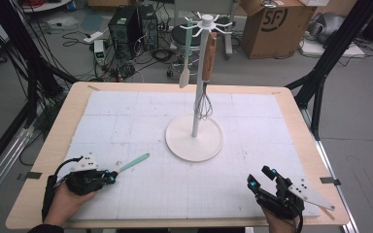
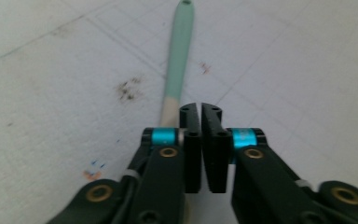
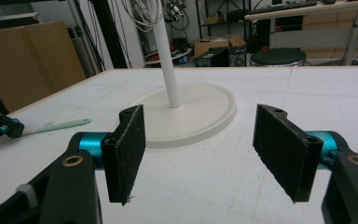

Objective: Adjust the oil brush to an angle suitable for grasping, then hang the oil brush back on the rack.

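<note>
**Resting by the green spatula**

Lying flat on the white tabletop [image 1: 126,121], the mint-green spatula [image 1: 135,161] stretches straight ahead of the left gripper [image 1: 112,176], its pale end passing under the left-hand jaw in the left gripper view and its green handle [image 2: 179,51] running away from the jaws. That gripper's jaws stand almost together, a thin slit between the pads, and nothing sits in the slit; the spatula lies beneath them, not clamped. The right gripper [image 1: 262,177] hovers well apart from the spatula, jaws spread wide and holding nothing. Ahead of it, between its two pads in its own view, stands the white rack [image 3: 168,60] on a round base [image 1: 194,141]. From the rack's top hooks hang another green spatula [image 1: 186,53] and a wooden-handled whisk [image 1: 207,73].
</note>
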The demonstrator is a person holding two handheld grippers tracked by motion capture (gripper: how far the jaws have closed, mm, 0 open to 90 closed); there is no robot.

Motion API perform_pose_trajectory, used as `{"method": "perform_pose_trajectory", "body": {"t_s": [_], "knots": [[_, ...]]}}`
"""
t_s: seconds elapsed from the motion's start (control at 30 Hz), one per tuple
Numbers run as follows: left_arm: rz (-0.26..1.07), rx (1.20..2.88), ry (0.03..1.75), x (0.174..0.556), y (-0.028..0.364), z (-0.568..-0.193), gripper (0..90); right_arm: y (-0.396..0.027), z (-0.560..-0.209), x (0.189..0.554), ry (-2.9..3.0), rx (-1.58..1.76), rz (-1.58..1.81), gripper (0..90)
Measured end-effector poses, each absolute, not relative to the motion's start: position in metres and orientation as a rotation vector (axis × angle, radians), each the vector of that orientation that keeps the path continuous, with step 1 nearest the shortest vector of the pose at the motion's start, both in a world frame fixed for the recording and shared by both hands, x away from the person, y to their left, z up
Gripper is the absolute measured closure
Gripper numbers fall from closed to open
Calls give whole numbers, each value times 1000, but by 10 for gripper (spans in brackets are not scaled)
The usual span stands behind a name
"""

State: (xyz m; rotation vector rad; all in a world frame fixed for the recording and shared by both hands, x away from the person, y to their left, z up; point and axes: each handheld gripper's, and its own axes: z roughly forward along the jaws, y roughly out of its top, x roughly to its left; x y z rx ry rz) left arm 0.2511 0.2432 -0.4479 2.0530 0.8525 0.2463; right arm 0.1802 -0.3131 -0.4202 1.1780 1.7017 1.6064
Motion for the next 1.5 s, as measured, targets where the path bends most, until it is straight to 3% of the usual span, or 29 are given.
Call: {"method": "perform_pose_trajectory", "body": {"t_s": [0.13,0.37,0.8,1.07,1.5], "knots": [[240,2024,805,250,242,-443,450,-312,-420,179,1702,1168,1607,347],[239,1980,848,252,246,-440,359,-313,-419,179,1694,1170,1625,363],[329,2000,847,255,250,-434,355,-314,-419,177,1687,1169,1640,363],[290,2013,890,263,250,-431,309,-314,-419,177,1686,1170,1636,363],[237,2117,910,271,240,-442,347,-313,-419,177,1692,1168,1628,364]]}}
